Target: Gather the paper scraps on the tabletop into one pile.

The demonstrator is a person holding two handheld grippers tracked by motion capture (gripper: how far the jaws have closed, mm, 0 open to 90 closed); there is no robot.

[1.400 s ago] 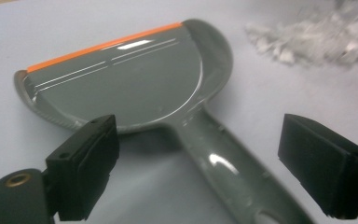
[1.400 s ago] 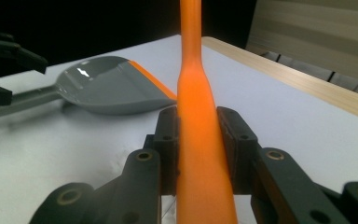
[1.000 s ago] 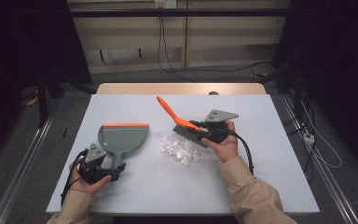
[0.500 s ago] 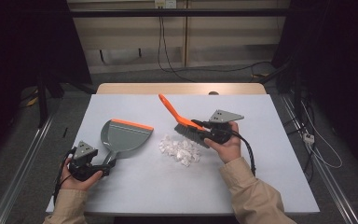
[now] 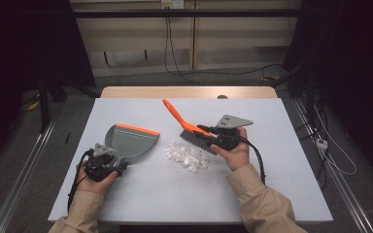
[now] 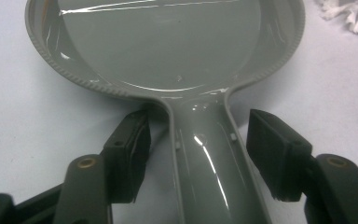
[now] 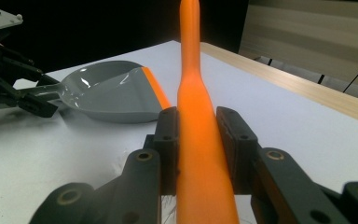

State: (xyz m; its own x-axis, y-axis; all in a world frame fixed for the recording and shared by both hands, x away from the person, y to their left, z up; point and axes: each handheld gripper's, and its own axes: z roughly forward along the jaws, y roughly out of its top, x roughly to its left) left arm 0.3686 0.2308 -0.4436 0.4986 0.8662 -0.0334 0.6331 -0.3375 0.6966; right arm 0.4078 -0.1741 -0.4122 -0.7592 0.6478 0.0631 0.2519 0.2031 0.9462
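- Dark walls and loose cables stand behind the pale tabletop [image 5: 141,204], which carries a grey dustpan [image 5: 132,141], a brush with an orange handle [image 5: 187,126] and a small heap of white scraps [image 5: 188,156].
- Left claw [image 6: 196,149]: its jaws have just been closing around the dustpan's handle [image 6: 209,163]. The handle lies between the two pads, but a gap shows on each side, so the claw is half open and does not grip yet.
- From this claw, the pan's bowl lies straight ahead and the scraps lie ahead and to the right, near the pan's orange lip.
- Right claw [image 7: 198,140]: it is clamped on the brush handle, which runs straight forward between the pads. In the high view the bristles sit just beside the scraps, on this claw's side of the heap.
- Risk, as I judge it: the left pads do not stand evenly about the handle, so one may touch first and push the pan sideways, turning its lip away from the heap.
- If the brush sweeps before the pan is held firmly, the pan may slide back and the scraps may scatter or pass under the lip.
- The light scraps may also fly off with a fast stroke.
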